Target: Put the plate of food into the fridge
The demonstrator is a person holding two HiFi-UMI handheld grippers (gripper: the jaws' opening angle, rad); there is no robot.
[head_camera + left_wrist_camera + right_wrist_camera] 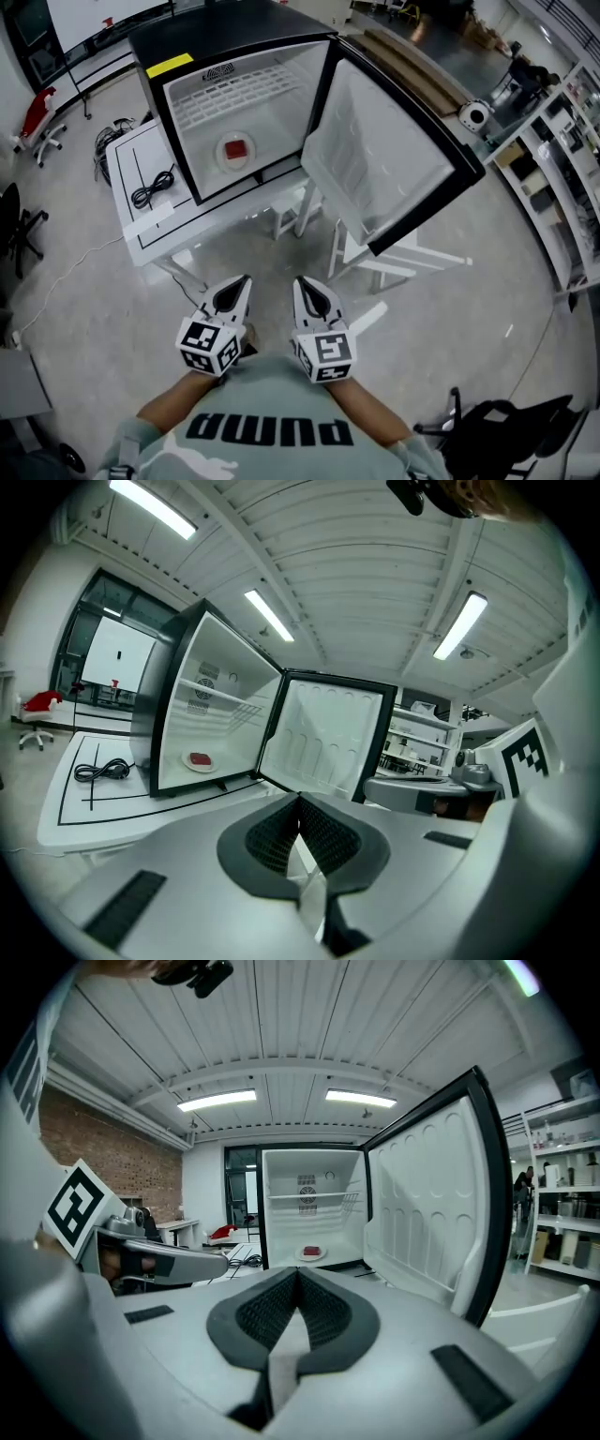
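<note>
- Looking down from the head view, I see a coiled black cable [153,187] at far left, lying on the white table [141,239] beside the fridge [202,33].
- The fridge stands open on that table. The plate of food [236,151] sits on its floor, under the wire shelf [234,94], with a red piece on the plate.
- My left gripper [242,281] is held low in front of the table with its jaws clenched together and nothing between them. In the left gripper view the pads meet at the tip [299,803], and the plate [200,760] lies well ahead, up and to the left of them.
- My right gripper [302,281] is just beside the left one, its jaws likewise pressed together and empty [296,1279]. In the right gripper view the plate [311,1252] is straight ahead beyond the tips, well apart from them.
- The fridge door [394,150] is swung wide to the right, its white inner side facing me.
- Storage shelves [553,169] line the far right.
</note>
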